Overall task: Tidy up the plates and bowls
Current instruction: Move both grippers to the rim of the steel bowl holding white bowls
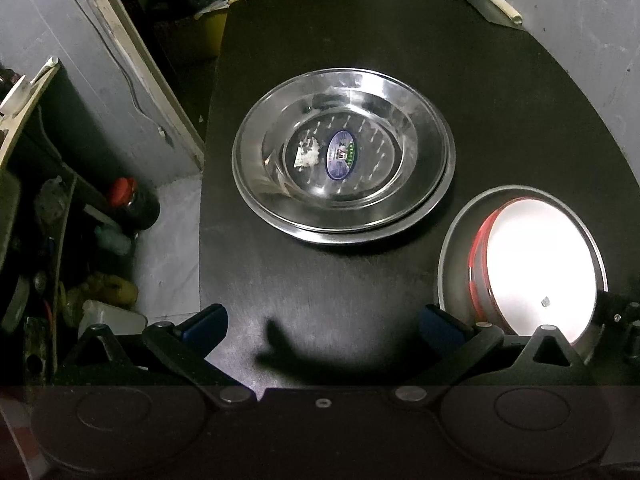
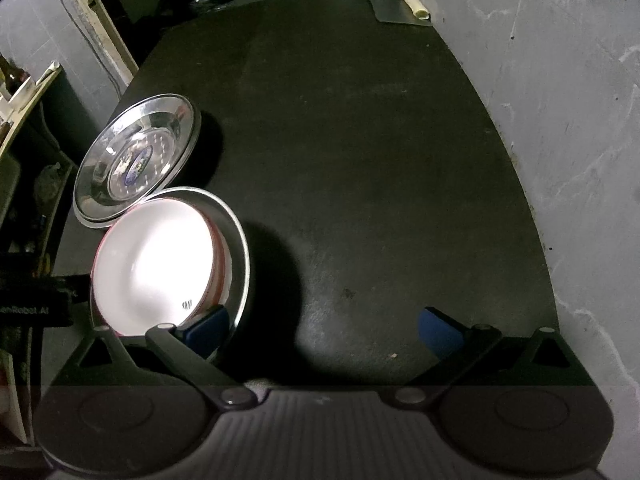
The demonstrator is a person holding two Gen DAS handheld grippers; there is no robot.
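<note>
We are looking down at a dark table (image 1: 360,288). Two shiny steel plates (image 1: 344,156) are sitting one inside the other, far from our left gripper (image 1: 322,326). A blue sticker (image 1: 340,155) is showing in the middle of the top plate. The fingers of our left gripper are spreading wide apart and holding nothing. The plates are lying ahead of them and are not touching them.

Near the right side, a white bowl with a red rim (image 1: 536,268) is sitting inside a grey metal dish (image 1: 456,264). The blue pad (image 1: 438,326) of our left gripper's right finger is sitting just beside the dish's near edge.

In the right wrist view, our right gripper (image 2: 324,330) is also spreading its fingers wide and holding nothing. The white bowl (image 2: 156,260) is lying on the left. The left finger's blue pad (image 2: 208,330) is right at the dish's near rim (image 2: 240,248), and we cannot tell if it is touching. The right finger is over bare table. A cleaver (image 2: 396,8) is lying at the far edge.
</note>
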